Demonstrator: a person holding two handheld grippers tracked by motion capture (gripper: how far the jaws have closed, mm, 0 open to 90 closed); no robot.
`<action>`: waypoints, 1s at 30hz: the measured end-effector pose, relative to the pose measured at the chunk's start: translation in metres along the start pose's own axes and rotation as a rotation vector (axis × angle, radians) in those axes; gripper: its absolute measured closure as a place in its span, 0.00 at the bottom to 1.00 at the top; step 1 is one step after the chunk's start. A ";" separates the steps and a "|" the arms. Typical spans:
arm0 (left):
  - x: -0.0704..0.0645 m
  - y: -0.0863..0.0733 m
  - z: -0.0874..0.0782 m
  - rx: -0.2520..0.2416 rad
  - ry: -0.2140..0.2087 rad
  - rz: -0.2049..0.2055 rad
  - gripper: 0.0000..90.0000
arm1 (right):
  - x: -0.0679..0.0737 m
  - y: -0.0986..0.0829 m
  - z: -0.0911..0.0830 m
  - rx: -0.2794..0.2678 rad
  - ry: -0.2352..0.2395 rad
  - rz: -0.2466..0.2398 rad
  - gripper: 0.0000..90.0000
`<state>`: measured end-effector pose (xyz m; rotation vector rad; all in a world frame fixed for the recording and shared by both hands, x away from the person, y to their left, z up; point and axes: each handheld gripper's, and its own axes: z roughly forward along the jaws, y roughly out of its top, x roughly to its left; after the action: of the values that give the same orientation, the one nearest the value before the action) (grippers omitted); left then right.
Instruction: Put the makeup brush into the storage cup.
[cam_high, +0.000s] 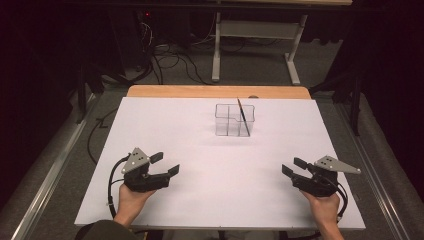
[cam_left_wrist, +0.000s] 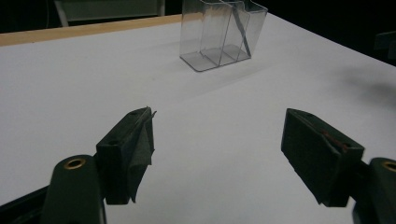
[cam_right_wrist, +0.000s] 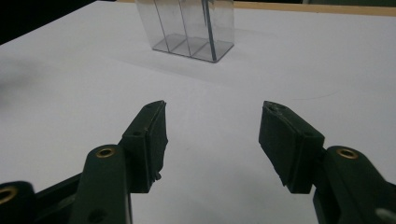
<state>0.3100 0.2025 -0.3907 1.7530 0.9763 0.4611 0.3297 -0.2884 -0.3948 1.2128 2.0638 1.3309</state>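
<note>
A clear plastic organiser with several compartments stands upright at the far middle of the white table. A thin dark stick leans inside its right compartment. My left gripper rests near the front left, open, nothing between its jaws. My right gripper rests near the front right, open and empty too. The left gripper view shows the organiser far ahead of the left gripper. In the right gripper view the organiser stands ahead of the right gripper.
A wooden strip edges the table's far side. Beyond it on the floor stand a grey table frame and tangled cables. Metal rails run along both sides.
</note>
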 end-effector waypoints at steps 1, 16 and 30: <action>0.000 0.000 0.000 0.000 -0.001 0.000 0.28 | 0.000 0.000 0.000 0.002 -0.003 -0.001 0.48; 0.000 0.000 -0.001 -0.004 -0.005 -0.004 0.28 | -0.002 -0.006 0.001 0.009 -0.022 0.015 0.45; -0.001 0.000 -0.001 -0.004 -0.011 -0.002 0.28 | -0.002 -0.007 -0.002 -0.012 -0.033 0.014 0.43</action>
<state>0.3091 0.2022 -0.3904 1.7490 0.9680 0.4516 0.3260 -0.2920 -0.4006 1.2384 2.0251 1.3193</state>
